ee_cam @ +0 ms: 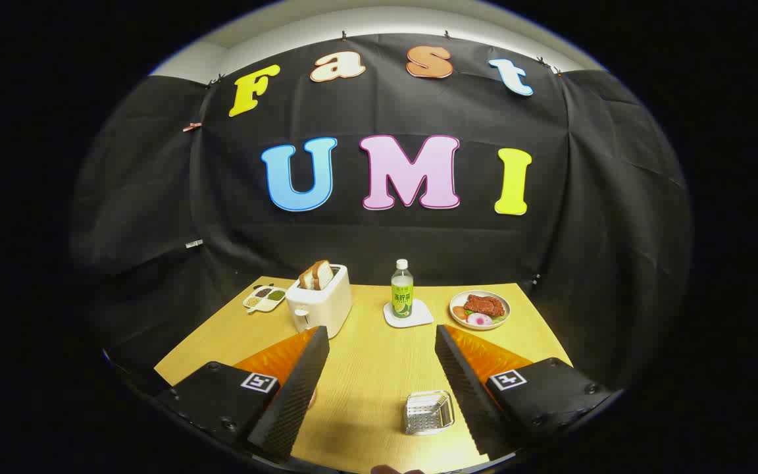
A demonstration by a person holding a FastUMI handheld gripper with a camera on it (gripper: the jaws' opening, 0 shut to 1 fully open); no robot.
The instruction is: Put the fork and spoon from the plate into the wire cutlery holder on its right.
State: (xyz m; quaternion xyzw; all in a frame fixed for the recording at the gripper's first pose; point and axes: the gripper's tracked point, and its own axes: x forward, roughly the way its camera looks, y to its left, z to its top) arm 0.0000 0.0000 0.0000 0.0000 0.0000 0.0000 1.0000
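Observation:
My gripper (381, 332) hangs open above a wooden table (372, 368), its two fingers spread wide with nothing between them but bare tabletop. The wire cutlery holder (428, 413), a small silvery mesh basket, stands on the near part of the table, close beside the inner edge of the right finger (464, 382). At the inner edge of the left finger (297, 388) a thin pale sliver (313, 397) peeks out, and I cannot tell what it is. The left finger covers the table to the left of the holder.
Beyond the fingertips stand a white toaster (318, 304) holding bread slices, a green-labelled bottle (403, 296) on a white coaster (418, 317), and a plate of food (480, 309). A small divided condiment dish (264, 298) lies at the far left corner.

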